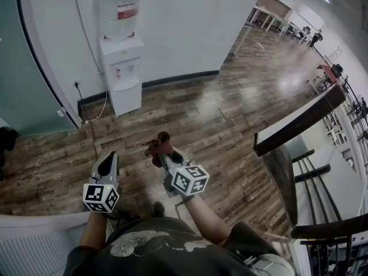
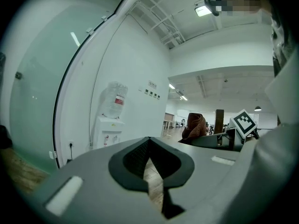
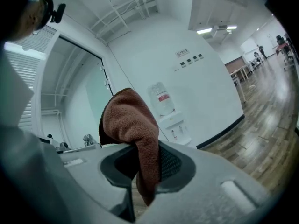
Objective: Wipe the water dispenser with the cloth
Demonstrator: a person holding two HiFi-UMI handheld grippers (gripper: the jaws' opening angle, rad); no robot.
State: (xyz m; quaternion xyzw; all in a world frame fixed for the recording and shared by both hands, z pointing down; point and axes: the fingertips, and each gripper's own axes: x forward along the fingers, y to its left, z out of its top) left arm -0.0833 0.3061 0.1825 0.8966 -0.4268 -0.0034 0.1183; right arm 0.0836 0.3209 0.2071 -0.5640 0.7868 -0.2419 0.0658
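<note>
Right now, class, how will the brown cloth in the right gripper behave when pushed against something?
Probably floppy: the cloth bunches above the right gripper and droops between its jaws. Likely light, since one pinch holds it up.

Bare wooden floor (image 1: 218,114) lies open between the water dispenser (image 1: 122,73) and the left tongs (image 1: 108,164) and right tongs (image 1: 163,151), which are well apart from it. Nothing stands in that stretch. The dispenser backs against a white wall (image 1: 190,22), and its front and both sides are free. A cable (image 1: 92,125) trails on the floor at its left, near a curved glass partition (image 1: 23,68). A dark-topped ledge (image 1: 299,119) closes off the right.
</note>
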